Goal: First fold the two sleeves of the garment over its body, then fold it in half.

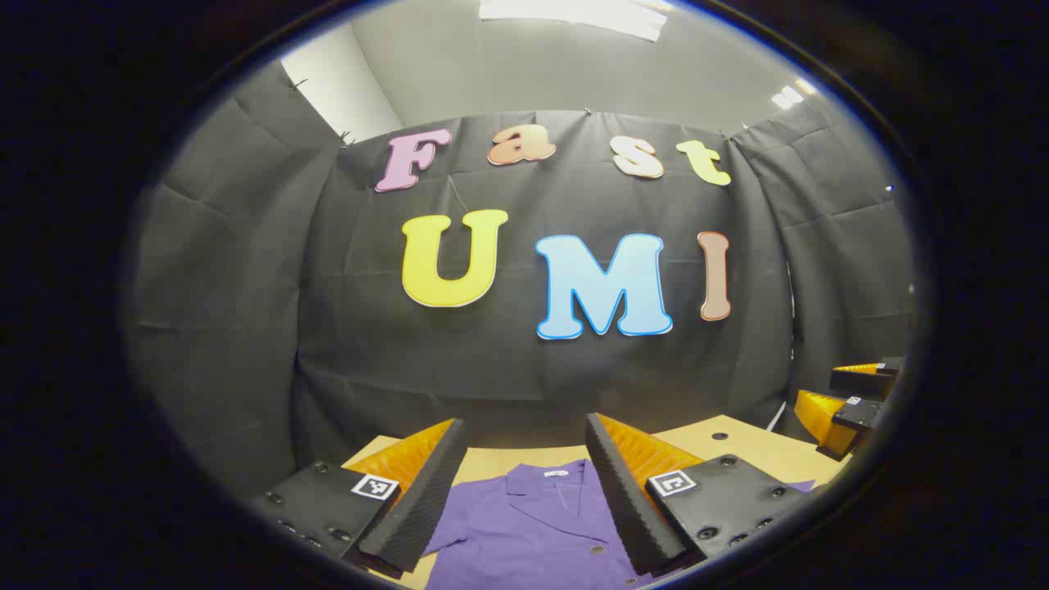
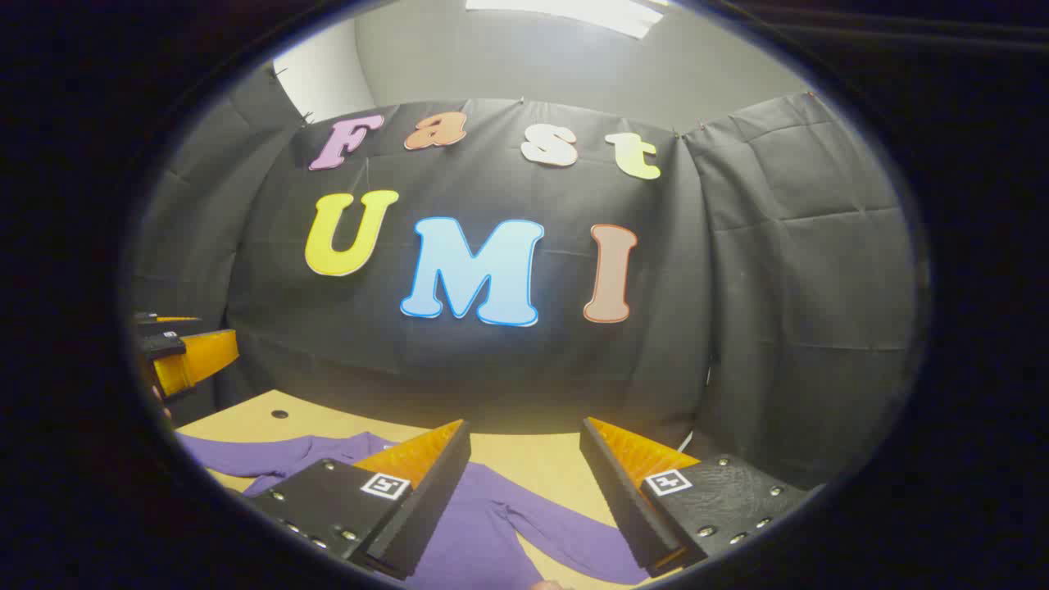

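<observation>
The purple collared garment of soft knit fabric [image 1: 533, 524] lies flat on the tan wooden surface [image 1: 737, 447], collar toward the far edge, below the black cloth wall. Its body runs from the far edge toward the near edge.

Left gripper [image 1: 524, 500]: raised above the collar area, jaws spread wide, grasping nothing and touching nothing. The collar and buttoned placket sit directly beneath the gap between its fingers.

Right gripper [image 2: 524, 500]: also raised, jaws spread wide, empty. In the right gripper view one long purple sleeve [image 2: 565, 533] stretches out from the body, passing under the gap between the fingers toward the right-hand edge of the surface. A second sleeve [image 2: 246, 452] extends the opposite way, toward the left-hand edge.

The other gripper is visible at the side margin of each view; its state cannot be determined there.

Assessment: both sleeves lie outspread, so no fold has been made. The right gripper is nearer the right-side sleeve, the left gripper nearer the other. Each sleeve's long axis runs crosswise to the body, so the first fold would carry a cuff inward across the chest.
</observation>
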Demonstrator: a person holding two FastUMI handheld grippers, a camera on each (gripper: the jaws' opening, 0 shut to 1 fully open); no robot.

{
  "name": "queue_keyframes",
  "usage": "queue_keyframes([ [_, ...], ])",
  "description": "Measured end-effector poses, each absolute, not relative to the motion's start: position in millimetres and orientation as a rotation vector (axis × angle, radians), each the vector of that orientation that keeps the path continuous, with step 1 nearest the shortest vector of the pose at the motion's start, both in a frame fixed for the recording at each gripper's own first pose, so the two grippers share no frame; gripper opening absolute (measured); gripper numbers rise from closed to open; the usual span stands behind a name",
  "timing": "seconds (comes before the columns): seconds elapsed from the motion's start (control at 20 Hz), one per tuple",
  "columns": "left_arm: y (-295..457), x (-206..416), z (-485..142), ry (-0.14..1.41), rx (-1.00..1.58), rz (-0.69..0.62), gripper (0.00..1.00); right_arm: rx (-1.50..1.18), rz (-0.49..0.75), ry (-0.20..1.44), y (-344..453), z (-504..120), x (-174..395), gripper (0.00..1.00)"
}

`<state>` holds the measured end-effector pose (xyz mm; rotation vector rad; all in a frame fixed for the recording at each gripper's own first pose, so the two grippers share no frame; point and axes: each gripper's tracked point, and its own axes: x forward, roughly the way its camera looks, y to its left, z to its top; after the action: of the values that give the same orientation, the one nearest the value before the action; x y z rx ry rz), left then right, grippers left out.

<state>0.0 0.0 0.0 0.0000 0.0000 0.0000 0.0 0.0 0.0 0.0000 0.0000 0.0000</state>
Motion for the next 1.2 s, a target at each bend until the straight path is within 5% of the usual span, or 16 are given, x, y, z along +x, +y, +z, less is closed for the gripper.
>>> queue_keyframes([
  [1.2, 4, 12, -2, -0.002, 0.022, 0.005, 0.94, -0.002, -0.018, 0.039, 1, -9, 11, 0.89],
])
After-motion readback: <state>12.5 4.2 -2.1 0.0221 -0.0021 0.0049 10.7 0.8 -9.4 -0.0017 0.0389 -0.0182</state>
